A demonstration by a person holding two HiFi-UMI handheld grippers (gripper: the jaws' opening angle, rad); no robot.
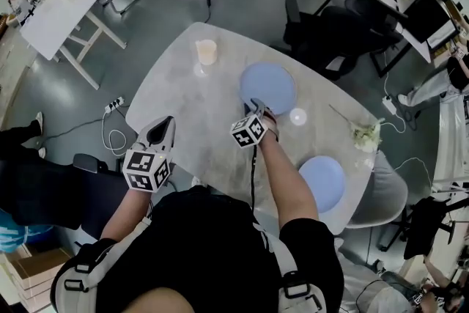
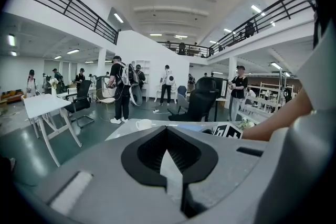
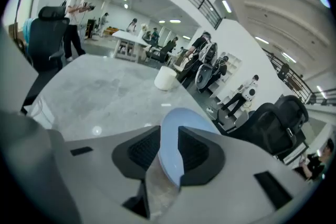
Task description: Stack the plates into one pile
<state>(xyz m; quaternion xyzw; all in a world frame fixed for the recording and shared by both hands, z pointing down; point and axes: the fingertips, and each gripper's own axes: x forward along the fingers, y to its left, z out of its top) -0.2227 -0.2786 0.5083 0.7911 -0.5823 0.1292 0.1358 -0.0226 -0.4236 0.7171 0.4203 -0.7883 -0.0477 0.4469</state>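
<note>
Two light blue plates lie apart on the pale round table (image 1: pixel 183 106). The farther plate (image 1: pixel 268 84) lies flat near the table's middle, and its near rim (image 3: pixel 181 126) stands between the jaws of my right gripper (image 1: pixel 258 108) (image 3: pixel 168 157). The jaws sit a little apart around the rim, and I see no squeeze on it. The second plate (image 1: pixel 322 182) rests at the table's near right edge, right of my right forearm. My left gripper (image 1: pixel 163 127) (image 2: pixel 169 165) hovers over the near left edge, jaws together, with nothing in them.
A cream cup (image 1: pixel 207 52) stands at the table's far side. A small bunch of pale flowers (image 1: pixel 364 134) lies at the right edge. Black office chairs (image 1: pixel 322 29) stand beyond the table, a white trestle table (image 1: pixel 55 18) is far left, and a power strip (image 1: pixel 113 105) lies on the floor.
</note>
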